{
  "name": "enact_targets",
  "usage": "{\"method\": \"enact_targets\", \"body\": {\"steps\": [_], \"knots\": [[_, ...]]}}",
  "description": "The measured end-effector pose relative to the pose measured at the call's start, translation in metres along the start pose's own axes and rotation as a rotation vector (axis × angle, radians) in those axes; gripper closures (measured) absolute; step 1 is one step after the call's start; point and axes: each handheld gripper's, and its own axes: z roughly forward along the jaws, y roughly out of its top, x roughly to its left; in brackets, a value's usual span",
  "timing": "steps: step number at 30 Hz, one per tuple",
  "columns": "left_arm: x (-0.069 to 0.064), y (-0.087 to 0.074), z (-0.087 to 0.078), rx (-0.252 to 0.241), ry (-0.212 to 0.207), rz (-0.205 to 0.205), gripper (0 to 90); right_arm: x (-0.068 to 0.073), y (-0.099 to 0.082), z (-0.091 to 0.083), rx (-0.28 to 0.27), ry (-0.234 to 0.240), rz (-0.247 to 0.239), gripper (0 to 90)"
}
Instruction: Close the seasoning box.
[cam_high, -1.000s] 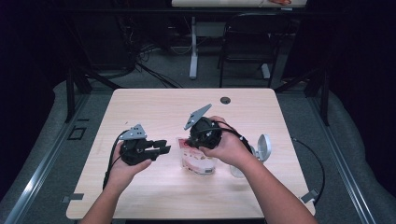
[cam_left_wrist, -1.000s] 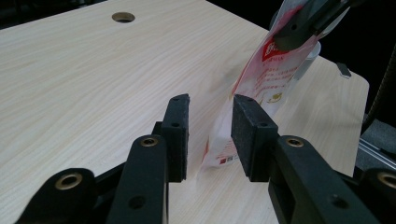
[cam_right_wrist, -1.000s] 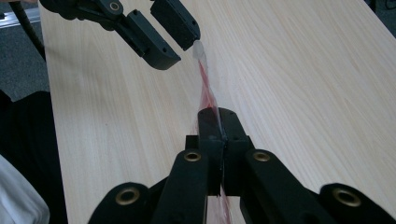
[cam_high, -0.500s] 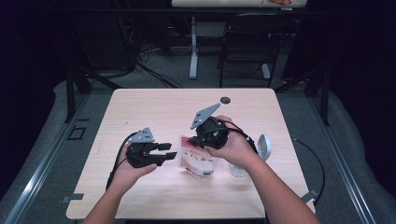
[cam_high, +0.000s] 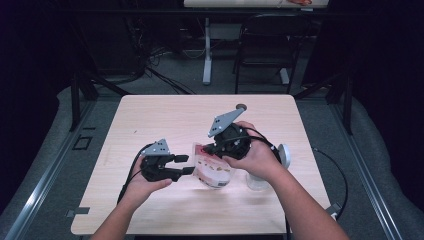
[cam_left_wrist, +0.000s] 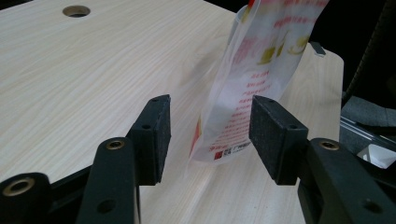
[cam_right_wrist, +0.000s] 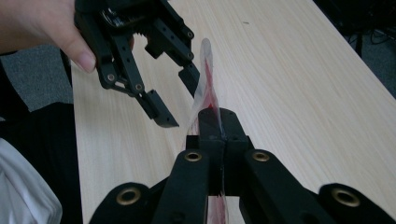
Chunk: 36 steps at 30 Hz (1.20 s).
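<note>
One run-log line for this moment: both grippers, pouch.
left gripper: jaws just opened, pads clear of pouch edge between them | right gripper: shut on pouch top | pouch: held above table

a pale wooden table (cam_high: 165, 120) carries a clear cup (cam_high: 257, 181).

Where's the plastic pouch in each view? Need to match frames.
High view: pouch at centre, between the two tongs.
Left gripper view: upper centre-right, hanging between the open pads, touching neither.
Right gripper view: centre, edge-on, pinched by the right tongs.
Shared landmark: the left tongs.
</note>
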Motion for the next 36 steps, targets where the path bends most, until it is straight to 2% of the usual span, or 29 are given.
{"method": "enact_targets", "body": {"steps": [3, 7, 10, 15, 25, 33, 36], "knots": [[-0.001, -0.001, 0.006, 0.001, -0.028, 0.017, 47.2, 0.002, 0.003, -0.005, -0.009, -0.002, -0.007, 90.0], [-0.001, -0.002, 0.011, -0.019, -0.076, 0.009, 45.7, 0.003, 0.005, -0.011, -0.019, 0.002, -0.013, 90.0], [0.001, -0.003, 0.014, -0.015, -0.092, 0.003, 44.4, 0.004, 0.007, -0.013, -0.029, 0.005, -0.016, 90.0], [0.000, -0.004, 0.018, -0.016, -0.102, 0.008, 43.8, 0.004, 0.009, -0.016, -0.032, 0.000, -0.023, 90.0], [-0.004, -0.006, 0.032, 0.001, -0.129, 0.046, 38.4, 0.006, 0.011, -0.018, -0.048, 0.005, -0.029, 90.0], [-0.001, -0.010, 0.038, -0.009, -0.150, 0.036, 36.9, 0.009, 0.013, -0.018, -0.050, 0.000, -0.041, 90.0], [-0.001, -0.011, 0.041, 0.010, -0.154, 0.044, 34.9, 0.009, 0.014, -0.019, -0.050, 0.000, -0.049, 90.0]]}}
